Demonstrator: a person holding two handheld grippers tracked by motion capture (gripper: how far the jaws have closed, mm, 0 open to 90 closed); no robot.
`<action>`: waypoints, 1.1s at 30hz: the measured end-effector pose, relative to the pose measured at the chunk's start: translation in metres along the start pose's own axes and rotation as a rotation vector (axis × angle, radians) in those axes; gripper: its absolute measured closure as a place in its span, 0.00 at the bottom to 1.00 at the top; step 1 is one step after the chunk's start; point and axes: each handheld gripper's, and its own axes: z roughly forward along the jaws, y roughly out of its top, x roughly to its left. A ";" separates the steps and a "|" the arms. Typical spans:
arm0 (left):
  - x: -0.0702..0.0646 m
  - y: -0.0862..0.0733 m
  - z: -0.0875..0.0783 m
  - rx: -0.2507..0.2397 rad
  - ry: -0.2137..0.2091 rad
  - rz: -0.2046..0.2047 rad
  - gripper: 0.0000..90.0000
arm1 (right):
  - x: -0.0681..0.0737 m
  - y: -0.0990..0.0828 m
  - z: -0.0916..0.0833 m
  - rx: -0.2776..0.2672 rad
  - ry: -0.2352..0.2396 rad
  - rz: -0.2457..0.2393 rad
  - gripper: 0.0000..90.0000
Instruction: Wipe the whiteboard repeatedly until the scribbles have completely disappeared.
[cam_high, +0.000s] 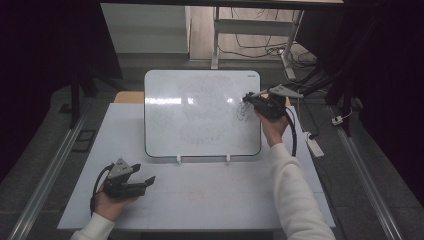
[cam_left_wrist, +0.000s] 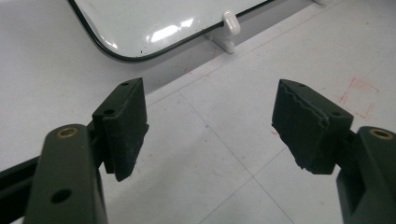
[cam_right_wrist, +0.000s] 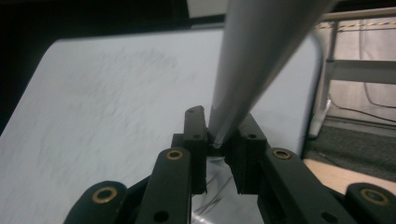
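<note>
Left gripper: the left gripper (cam_high: 142, 181) lies low on the near left of the table (cam_high: 210, 200), cradled in the person's left hand (cam_high: 112, 202); its jaws stand wide apart with bare tabletop between them, holding nothing.
Table marks: in the left gripper view, thin ruled lines cross the white top and a faint red square outline (cam_left_wrist: 359, 95) sits near the right jaw.
Whiteboard: one whiteboard (cam_high: 200, 112) stands tilted back on the middle of the table, beyond the left gripper and well apart from it; two small white feet (cam_high: 178, 159) prop its lower edge, one of them close up in the left gripper view (cam_left_wrist: 227, 29).
Right gripper: the right gripper (cam_high: 248, 98) is up at the board's right edge, held by the right hand (cam_high: 274, 125) in a white sleeve (cam_high: 295, 195); its jaws are drawn narrow around a grey marker (cam_right_wrist: 252, 60).
Marker: one, slanting up and away from the jaws; whether its tip touches the board I cannot tell.
Scribble: dark looping lines (cam_high: 241, 111) sit on the board just beside the right gripper; the rest of the surface is faintly smudged.
Beyond the table: a white power strip (cam_high: 315, 145) lies on the floor to the right, a desk frame (cam_high: 250, 30) stands behind, cables (cam_high: 260, 50) loose beneath it.
</note>
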 end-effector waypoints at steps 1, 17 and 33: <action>0.001 0.000 0.001 0.003 -0.001 -0.001 0.31 | 0.000 0.000 0.000 0.000 0.000 0.000 0.86; -0.001 0.000 0.000 0.000 0.002 0.005 0.30 | -0.024 0.008 -0.011 -0.061 -0.089 0.056 0.86; -0.001 0.001 0.000 -0.002 -0.001 0.004 0.31 | 0.001 -0.004 0.002 -0.037 0.010 0.047 0.86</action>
